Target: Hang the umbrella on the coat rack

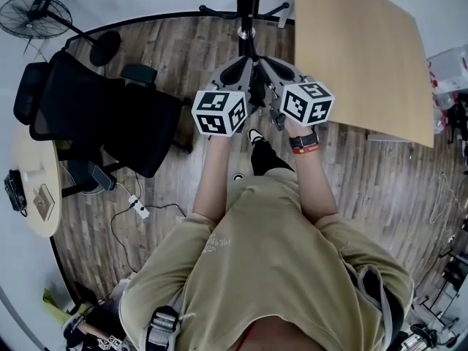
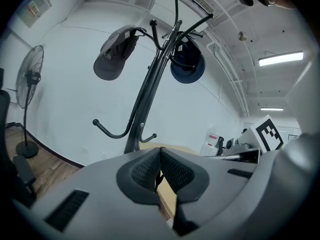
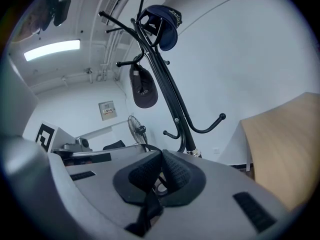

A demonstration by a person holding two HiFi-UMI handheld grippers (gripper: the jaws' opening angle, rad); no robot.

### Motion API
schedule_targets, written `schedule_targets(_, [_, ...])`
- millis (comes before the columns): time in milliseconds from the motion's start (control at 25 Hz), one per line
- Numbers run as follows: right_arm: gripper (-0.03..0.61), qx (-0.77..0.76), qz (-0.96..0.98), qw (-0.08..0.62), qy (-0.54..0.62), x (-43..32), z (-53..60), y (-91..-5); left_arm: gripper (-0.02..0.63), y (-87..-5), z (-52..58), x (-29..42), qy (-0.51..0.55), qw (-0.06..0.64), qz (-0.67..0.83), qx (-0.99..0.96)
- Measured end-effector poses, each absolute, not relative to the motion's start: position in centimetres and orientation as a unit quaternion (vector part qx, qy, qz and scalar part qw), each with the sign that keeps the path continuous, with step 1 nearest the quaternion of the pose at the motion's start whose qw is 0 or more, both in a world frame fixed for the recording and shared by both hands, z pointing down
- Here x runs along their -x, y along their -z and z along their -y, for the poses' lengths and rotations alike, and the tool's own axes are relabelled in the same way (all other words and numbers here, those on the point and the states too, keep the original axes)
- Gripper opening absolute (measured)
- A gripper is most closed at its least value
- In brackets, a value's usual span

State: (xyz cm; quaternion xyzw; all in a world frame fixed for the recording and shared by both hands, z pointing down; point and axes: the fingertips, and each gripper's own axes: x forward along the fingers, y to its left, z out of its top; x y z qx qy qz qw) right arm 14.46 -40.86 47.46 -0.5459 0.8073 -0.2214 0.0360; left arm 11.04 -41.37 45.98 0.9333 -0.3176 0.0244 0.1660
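The black coat rack (image 1: 248, 6) stands straight ahead, and both grippers are held up close to its pole. My left gripper (image 1: 235, 75) and right gripper (image 1: 276, 72) sit side by side with a dark bundle, the umbrella (image 1: 257, 88), between them. In the right gripper view the right gripper (image 3: 161, 171) is shut on a black strap (image 3: 146, 209) that hangs below the pads. The left gripper (image 2: 160, 171) is shut too, with a thin dark sliver pinched between its pads. The coat rack (image 2: 150, 84) carries a grey cap (image 2: 112, 54) and a navy cap (image 2: 187, 64); its lower hook (image 3: 210, 126) is bare.
A black office chair (image 1: 95, 115) stands on the wood floor at left, with a floor fan (image 1: 36, 13) behind it. A tan table top (image 1: 358, 50) lies right of the rack. A round side table (image 1: 29, 196) and a power strip (image 1: 135, 207) are at left.
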Motion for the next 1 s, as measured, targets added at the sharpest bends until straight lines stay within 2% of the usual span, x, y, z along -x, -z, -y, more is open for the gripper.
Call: schedule_targets(1000, [0.020,0.539,-0.813,0.028,0.219,-16.1,44.5,-48.2,0.025,-47.1,45.4,-12.1,-0.018,0.177,0.331,-0.927])
